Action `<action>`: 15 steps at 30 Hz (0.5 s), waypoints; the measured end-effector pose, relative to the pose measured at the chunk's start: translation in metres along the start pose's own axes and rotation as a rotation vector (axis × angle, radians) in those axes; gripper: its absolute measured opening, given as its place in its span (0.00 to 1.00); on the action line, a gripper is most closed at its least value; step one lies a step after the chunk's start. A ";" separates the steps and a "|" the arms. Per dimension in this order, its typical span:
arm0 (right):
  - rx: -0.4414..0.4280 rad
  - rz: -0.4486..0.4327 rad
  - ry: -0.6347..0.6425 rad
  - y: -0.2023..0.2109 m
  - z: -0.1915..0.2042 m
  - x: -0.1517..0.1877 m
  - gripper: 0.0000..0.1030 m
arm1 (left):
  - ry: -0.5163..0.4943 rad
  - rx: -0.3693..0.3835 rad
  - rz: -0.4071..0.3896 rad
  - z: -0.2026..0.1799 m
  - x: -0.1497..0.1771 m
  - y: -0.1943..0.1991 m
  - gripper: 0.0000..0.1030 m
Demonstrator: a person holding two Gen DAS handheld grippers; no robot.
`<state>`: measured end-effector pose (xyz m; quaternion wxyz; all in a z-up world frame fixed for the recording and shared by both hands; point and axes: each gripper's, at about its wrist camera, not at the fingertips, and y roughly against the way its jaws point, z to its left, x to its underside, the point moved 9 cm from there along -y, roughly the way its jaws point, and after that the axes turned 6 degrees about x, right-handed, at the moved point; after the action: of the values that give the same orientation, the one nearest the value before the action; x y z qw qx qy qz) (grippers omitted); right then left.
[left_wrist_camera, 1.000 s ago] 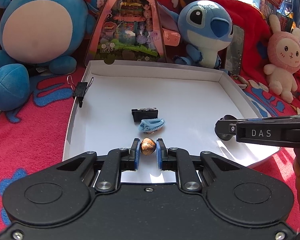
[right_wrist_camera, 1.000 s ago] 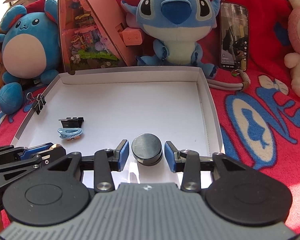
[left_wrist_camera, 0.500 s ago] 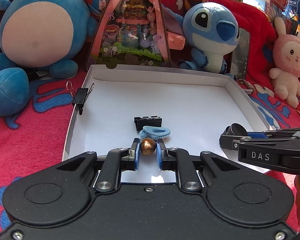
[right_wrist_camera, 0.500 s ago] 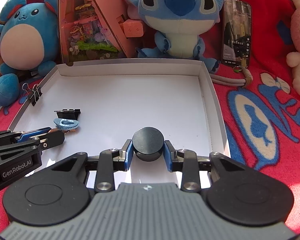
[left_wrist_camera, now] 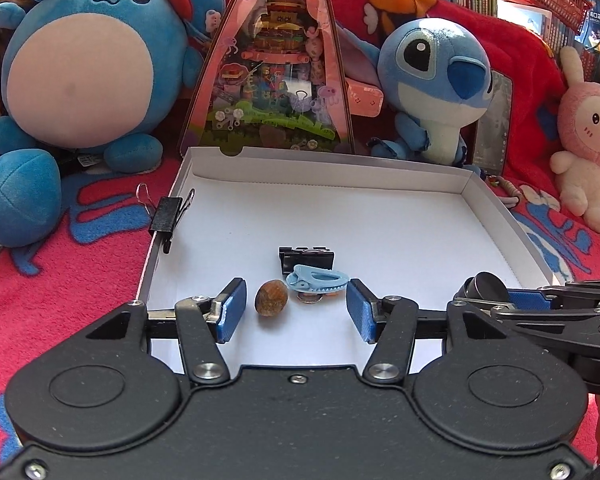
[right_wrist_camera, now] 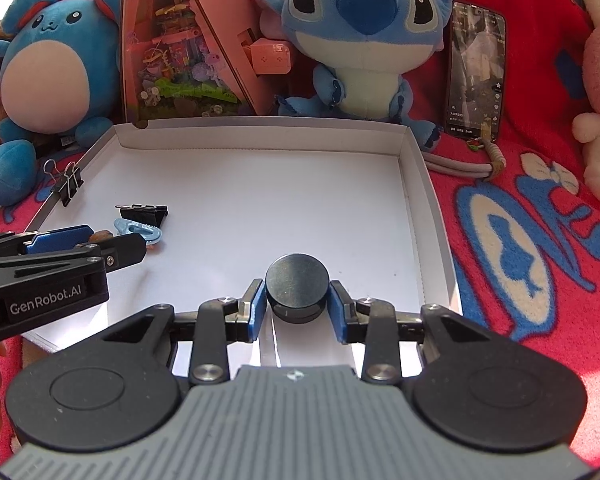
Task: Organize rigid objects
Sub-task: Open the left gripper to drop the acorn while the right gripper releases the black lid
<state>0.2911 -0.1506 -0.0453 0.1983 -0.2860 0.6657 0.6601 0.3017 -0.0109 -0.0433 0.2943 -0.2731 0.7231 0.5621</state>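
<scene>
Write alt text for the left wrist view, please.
The left claw is opening over a white tray, a small brown nut-like object lying free between its blue pads. Behind it lie a light blue clip and a black binder clip.

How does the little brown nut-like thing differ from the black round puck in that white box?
The brown nut is small, egg-shaped and mottled brown; the black puck is larger, flat-topped, round and plain dark. The nut lies free between the wide, opening jaws of the left hand-held gripper, touching neither pad; the puck sits close between the right hand-held gripper pads, which are also opening. Both rest inside the white box, near its front.
</scene>
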 end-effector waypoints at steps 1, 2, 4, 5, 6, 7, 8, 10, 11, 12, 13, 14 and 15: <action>0.000 -0.001 -0.001 0.000 0.000 0.000 0.44 | -0.007 -0.007 -0.001 0.000 0.000 0.001 0.57; 0.000 -0.003 -0.003 0.000 0.000 0.000 0.53 | -0.011 -0.012 -0.002 -0.001 0.000 0.002 0.59; -0.007 -0.003 -0.012 0.001 -0.001 0.000 0.54 | -0.017 -0.015 -0.004 -0.002 0.000 0.006 0.62; -0.007 -0.003 -0.015 0.002 -0.002 0.000 0.54 | -0.019 -0.011 -0.007 -0.002 -0.001 0.008 0.64; -0.007 -0.005 -0.017 0.003 -0.002 0.000 0.56 | -0.020 -0.006 -0.010 -0.003 -0.001 0.011 0.67; -0.006 -0.008 -0.019 0.004 -0.002 0.000 0.58 | -0.022 -0.003 -0.013 -0.004 -0.001 0.013 0.68; -0.006 -0.012 -0.021 0.006 -0.003 0.000 0.61 | -0.027 -0.001 -0.019 -0.005 -0.002 0.017 0.69; -0.007 -0.023 -0.026 0.011 -0.004 -0.001 0.63 | -0.037 0.007 -0.028 -0.009 -0.003 0.023 0.73; -0.007 -0.029 -0.027 0.013 -0.005 -0.002 0.65 | -0.042 0.015 -0.034 -0.010 -0.003 0.026 0.75; -0.008 -0.036 -0.027 0.017 -0.005 -0.002 0.67 | -0.050 0.026 -0.043 -0.013 -0.003 0.032 0.76; -0.010 -0.044 -0.026 0.020 -0.006 -0.002 0.69 | -0.058 0.034 -0.049 -0.015 -0.003 0.036 0.76; -0.010 -0.052 -0.022 0.023 -0.006 -0.002 0.71 | -0.067 0.040 -0.053 -0.018 -0.002 0.040 0.77; -0.007 -0.063 -0.015 0.027 -0.006 -0.002 0.72 | -0.074 0.045 -0.055 -0.020 -0.002 0.044 0.77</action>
<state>0.2759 -0.1577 -0.0229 0.2230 -0.3025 0.6525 0.6580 0.2683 -0.0201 -0.0091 0.3419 -0.2653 0.7164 0.5473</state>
